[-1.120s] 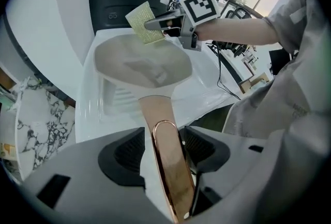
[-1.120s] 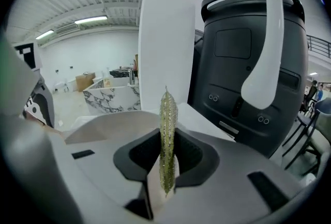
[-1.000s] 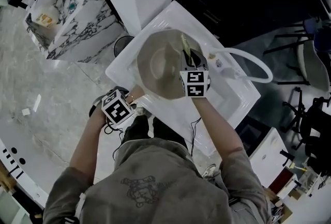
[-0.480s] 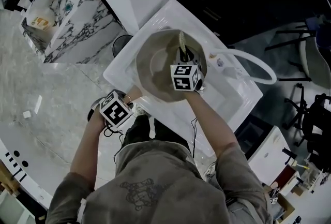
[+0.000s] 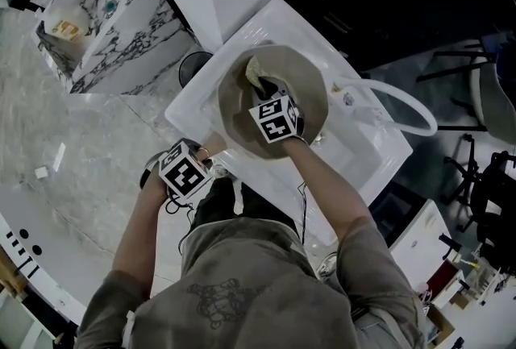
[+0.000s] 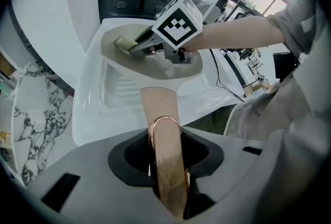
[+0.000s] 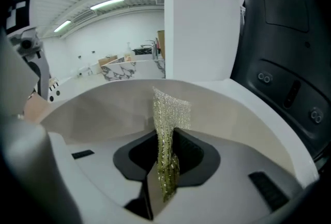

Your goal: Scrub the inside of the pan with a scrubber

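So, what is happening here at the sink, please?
A person is cleaning a pan that sits in a white sink. The left tongs are shut on the pan's handle, which seems to keep the pan steady. The right tongs grip a yellow-green scrubber, which reaches inside the pan, near its far wall. The scrubbing appears to be under way.

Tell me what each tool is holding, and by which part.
The left tool holds the pan by the end of its handle. The right tool pinches the scrubber by its lower end; the rest sticks out.
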A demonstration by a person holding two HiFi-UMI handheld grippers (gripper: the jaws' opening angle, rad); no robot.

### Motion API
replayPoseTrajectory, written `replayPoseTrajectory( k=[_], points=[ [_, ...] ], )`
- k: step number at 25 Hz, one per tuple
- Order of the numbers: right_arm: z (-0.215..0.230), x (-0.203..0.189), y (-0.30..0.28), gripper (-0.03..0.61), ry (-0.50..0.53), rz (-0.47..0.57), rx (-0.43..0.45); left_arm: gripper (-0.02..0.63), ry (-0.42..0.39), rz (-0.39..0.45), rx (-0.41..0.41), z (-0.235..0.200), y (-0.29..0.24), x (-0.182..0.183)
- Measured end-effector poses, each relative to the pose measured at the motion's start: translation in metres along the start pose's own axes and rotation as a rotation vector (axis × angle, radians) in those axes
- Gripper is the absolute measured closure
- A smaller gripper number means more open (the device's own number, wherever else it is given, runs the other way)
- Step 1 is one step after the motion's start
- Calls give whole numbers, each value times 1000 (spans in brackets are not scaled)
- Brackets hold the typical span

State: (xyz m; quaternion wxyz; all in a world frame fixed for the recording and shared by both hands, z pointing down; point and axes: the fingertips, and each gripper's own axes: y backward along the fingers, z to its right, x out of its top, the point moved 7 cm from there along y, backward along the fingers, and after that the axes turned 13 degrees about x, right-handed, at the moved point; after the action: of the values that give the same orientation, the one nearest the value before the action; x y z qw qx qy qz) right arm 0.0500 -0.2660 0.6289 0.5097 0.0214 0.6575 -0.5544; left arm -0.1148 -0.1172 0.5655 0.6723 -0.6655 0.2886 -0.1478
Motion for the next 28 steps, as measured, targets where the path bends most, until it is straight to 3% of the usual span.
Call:
replayPoseTrajectory(
  k=[13,18,21,26,28],
  points=[
    [-62,12,7,494,1,12,547,472,-13,-7,-4,0,0,0],
    [-74,9,23,494,-13,3,698,473,-8,-11,1,0,0,0],
    [-80,2,38,495,-11,-49,789,474,-8,-15,2,0,0,0],
    [-95,-13,73,495,115,-194,978,474,-6,-14,5,-1,1,0],
    [-92,-14,88,495,94,-215,1035,474,-3,-14,8,-1,1,0]
  ],
)
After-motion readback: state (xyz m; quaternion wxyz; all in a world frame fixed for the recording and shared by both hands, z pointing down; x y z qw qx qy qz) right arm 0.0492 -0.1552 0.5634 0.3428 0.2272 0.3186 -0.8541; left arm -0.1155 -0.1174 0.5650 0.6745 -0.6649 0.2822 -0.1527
